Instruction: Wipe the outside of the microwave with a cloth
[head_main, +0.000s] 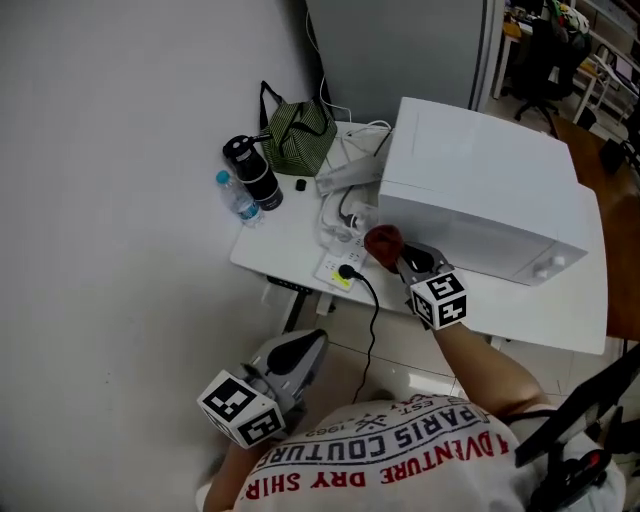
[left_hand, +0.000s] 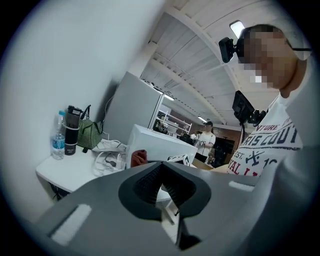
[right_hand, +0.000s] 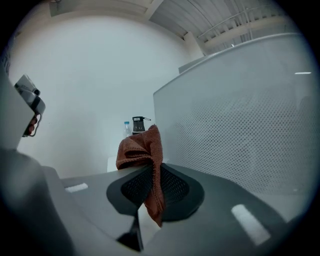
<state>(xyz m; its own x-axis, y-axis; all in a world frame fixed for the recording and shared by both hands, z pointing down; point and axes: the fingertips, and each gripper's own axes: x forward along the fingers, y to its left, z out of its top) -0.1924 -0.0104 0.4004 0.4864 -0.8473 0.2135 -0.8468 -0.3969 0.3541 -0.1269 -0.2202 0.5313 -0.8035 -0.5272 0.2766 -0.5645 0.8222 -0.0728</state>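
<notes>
White is nearly everywhere: a white tabletop (head_main: 285, 245) stands against a plain white wall (head_main: 100, 200), with shiny pale floor tiles (head_main: 410, 372) under it. A big, smooth, boxy white microwave (head_main: 480, 180) sits at the upper right of the head view. Its side wall has lots of tiny dots. At the upper left of the tabletop stand a round black flask (head_main: 253, 172), a small clear water bottle (head_main: 238, 197) and a green checked bag (head_main: 298, 135). White cords and a power strip (head_main: 338, 272) lie near the middle.

The right hand-held gripper (head_main: 400, 258) reaches forward in the middle of the frame. Its jaws pinch a soft, fuzzy red-brown cloth (head_main: 383, 241), bunched up just beside the microwave's dotted side. I cannot tell if the cloth touches it. The left hand-held gripper (head_main: 312, 345) hangs low at the lower left, over the floor, well apart from the tabletop. Its jaws are pressed together with nothing between them.
</notes>
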